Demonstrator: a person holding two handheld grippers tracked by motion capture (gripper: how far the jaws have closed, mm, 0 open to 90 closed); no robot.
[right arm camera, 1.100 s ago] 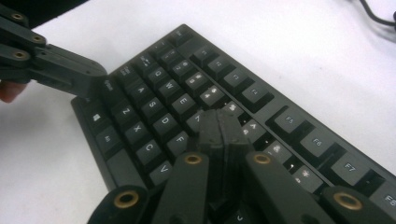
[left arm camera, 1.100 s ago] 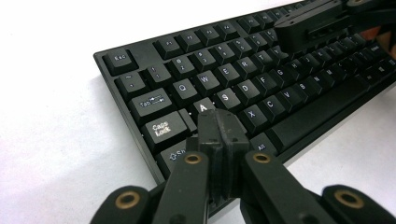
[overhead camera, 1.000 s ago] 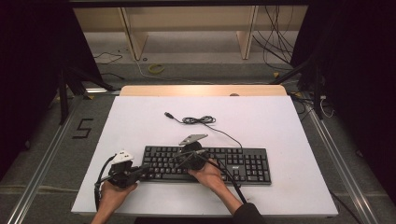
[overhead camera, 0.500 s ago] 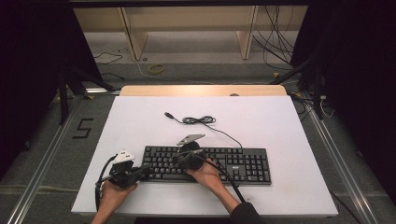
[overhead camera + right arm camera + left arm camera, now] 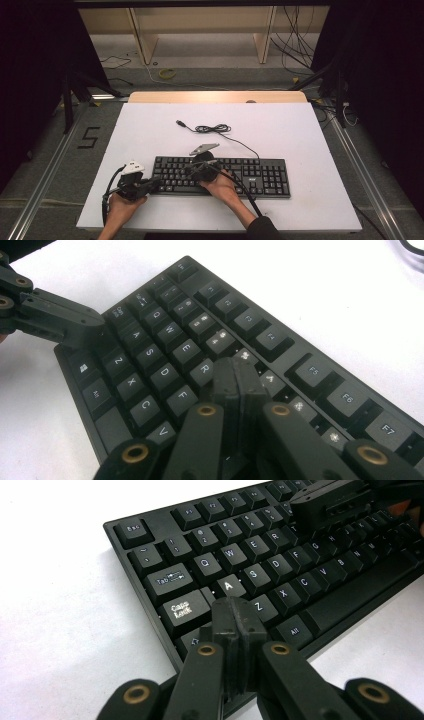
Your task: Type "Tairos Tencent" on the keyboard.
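Keyboard [image 5: 222, 176] lay on counter [image 5: 300, 135]; both grippers' fingers [image 5: 235, 625] fully closed, empty, tips over A and R keys. Risk: slipped tip pressing neighbouring key.

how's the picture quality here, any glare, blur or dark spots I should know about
High view: the white table is evenly lit, surroundings fall into near black, and the keyboard legends are too small to read. Left gripper view: keys near the left gripper are sharp, the far rows soften, and the tabletop washes out. Right gripper view: the right gripper sits close and slightly soft; legends stay readable.
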